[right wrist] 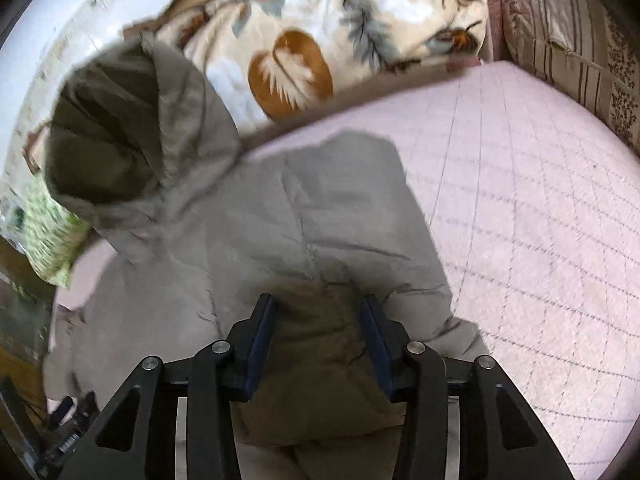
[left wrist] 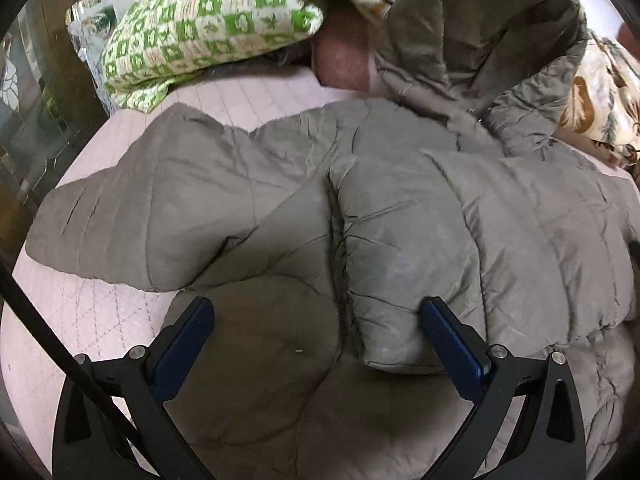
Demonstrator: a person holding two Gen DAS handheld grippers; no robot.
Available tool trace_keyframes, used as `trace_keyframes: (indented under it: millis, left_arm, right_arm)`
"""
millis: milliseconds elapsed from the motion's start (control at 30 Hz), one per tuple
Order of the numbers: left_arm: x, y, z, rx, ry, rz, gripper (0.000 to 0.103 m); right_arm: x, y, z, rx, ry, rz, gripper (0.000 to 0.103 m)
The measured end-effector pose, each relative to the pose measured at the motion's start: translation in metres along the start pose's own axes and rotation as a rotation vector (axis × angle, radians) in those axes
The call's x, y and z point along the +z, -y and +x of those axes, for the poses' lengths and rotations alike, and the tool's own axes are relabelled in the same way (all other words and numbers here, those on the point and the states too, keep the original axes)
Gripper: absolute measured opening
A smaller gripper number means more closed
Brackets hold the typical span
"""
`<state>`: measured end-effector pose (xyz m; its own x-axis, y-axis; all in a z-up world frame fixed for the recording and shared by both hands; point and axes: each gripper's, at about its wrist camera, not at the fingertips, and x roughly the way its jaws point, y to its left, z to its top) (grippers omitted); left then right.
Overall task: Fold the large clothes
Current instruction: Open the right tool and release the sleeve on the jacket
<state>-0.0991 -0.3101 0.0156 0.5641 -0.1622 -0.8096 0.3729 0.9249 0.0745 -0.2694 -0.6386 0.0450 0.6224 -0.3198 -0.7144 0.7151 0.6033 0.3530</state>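
A green checked blanket [left wrist: 208, 20] sits at the far left of the pink bed [left wrist: 248, 92]. The grey hooded puffer coat [left wrist: 400, 200] lies spread on the bed. The left gripper [left wrist: 316, 312] hangs wide open over the coat, and the right gripper [right wrist: 318, 308] is half open with coat fabric between its jaws, not squeezed.

A grey-brown quilted hooded coat [left wrist: 400, 216] lies spread on the pink bed [left wrist: 100, 312], filling mid-frame, one sleeve folded across the body, hood [left wrist: 480, 40] raised upper right.
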Motion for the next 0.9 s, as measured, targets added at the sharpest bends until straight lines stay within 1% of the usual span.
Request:
trace_keyframes:
  millis: [100, 200, 267, 333, 433, 500, 533, 600, 633, 700, 800, 900]
  left_arm:
    - [-0.001, 0.002, 0.007, 0.015, -0.017, 0.025, 0.103]
    - [0.000, 0.001, 0.007, 0.003, -0.018, 0.025, 0.103]
    - [0.002, -0.003, -0.003, -0.006, 0.007, 0.010, 0.103]
    - [0.005, -0.009, -0.020, -0.024, 0.061, -0.006, 0.103]
    - [0.009, -0.020, -0.039, -0.041, 0.127, -0.045, 0.103]
    - [0.010, -0.027, -0.042, -0.057, 0.132, -0.064, 0.103]
    - [0.011, -0.030, -0.041, -0.058, 0.122, -0.073, 0.103]
    - [0.011, -0.036, -0.036, -0.054, 0.104, -0.090, 0.103]
    - [0.011, -0.038, -0.032, -0.057, 0.090, -0.098, 0.103]
    - [0.011, -0.043, -0.028, -0.071, 0.067, -0.114, 0.103]
    - [0.011, -0.049, -0.029, -0.076, 0.069, -0.117, 0.103]
    - [0.013, -0.058, -0.032, -0.081, 0.080, -0.123, 0.103]
  right_arm:
    - [-0.008, -0.007, 0.016, -0.084, -0.034, -0.070, 0.048]
    - [-0.013, -0.018, 0.020, -0.144, -0.034, -0.126, 0.049]
    - [-0.013, -0.018, 0.018, -0.152, -0.017, -0.138, 0.048]
    - [-0.012, -0.023, 0.001, -0.147, 0.024, -0.146, 0.048]
    - [-0.013, -0.050, -0.024, -0.121, 0.108, -0.224, 0.048]
    - [-0.019, -0.072, -0.031, -0.076, 0.123, -0.286, 0.048]
    - [-0.022, -0.080, -0.031, -0.041, 0.114, -0.301, 0.049]
    - [-0.033, -0.097, -0.024, 0.033, 0.070, -0.337, 0.049]
    - [-0.038, -0.103, -0.019, 0.041, 0.058, -0.353, 0.049]
    - [-0.051, -0.116, -0.005, 0.020, 0.028, -0.411, 0.049]
    - [-0.064, -0.124, 0.019, -0.031, -0.015, -0.466, 0.050]
    - [-0.069, -0.126, 0.029, -0.064, -0.031, -0.496, 0.051]
